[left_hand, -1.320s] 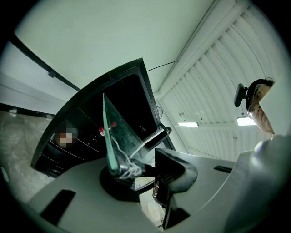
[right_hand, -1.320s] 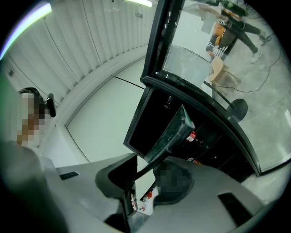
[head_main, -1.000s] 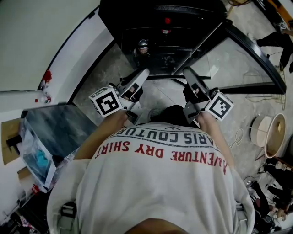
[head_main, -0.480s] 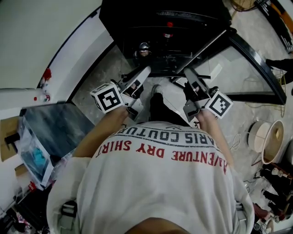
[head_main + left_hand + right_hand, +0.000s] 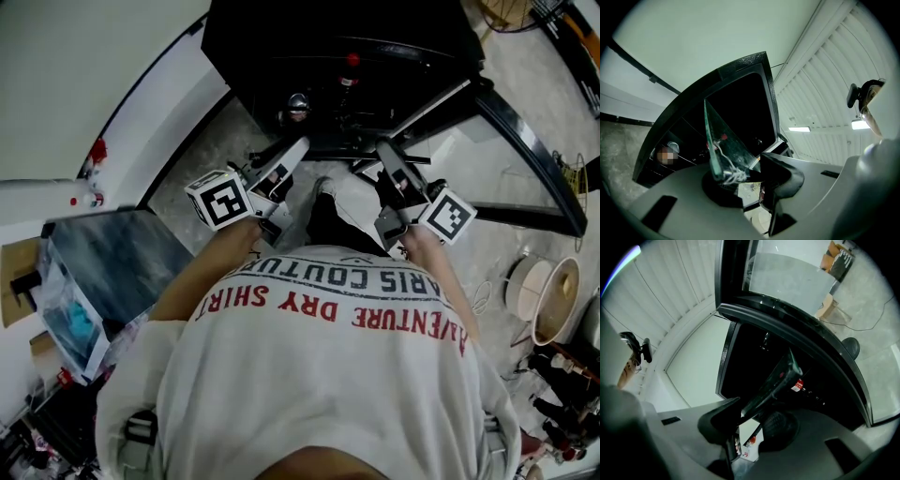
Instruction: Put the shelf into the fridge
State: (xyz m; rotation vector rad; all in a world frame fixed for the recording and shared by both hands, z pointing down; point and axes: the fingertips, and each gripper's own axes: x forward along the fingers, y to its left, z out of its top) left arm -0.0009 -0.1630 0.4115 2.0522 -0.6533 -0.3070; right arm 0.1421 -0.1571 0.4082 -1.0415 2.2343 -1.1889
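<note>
A glass shelf [image 5: 339, 153] with a dark front edge hangs level in front of the open black fridge [image 5: 337, 47]. My left gripper [image 5: 292, 152] holds its left end and my right gripper [image 5: 384, 153] its right end. In the left gripper view the greenish glass [image 5: 723, 145] stands between the jaws of the left gripper [image 5: 750, 176], and the pads touch it. The right gripper view shows the shelf's dark edge [image 5: 776, 380] running out from the right gripper [image 5: 752, 416] toward the fridge interior [image 5: 750, 348]. Both pairs of jaws are opening slightly with the shelf still pressed between them.
The fridge door [image 5: 511, 131] stands open to the right. Inside sit a red-capped bottle [image 5: 352, 64] and a shiny can [image 5: 298, 101]. A grey box [image 5: 122, 258] and a bag [image 5: 70, 328] lie at left, round wooden things [image 5: 553, 286] at right. A white wall [image 5: 84, 75] flanks the left.
The grippers and shelf have edged slightly closer to the fridge opening. A pale shoe has come into view between the grippers. Both grips look unchanged.
</note>
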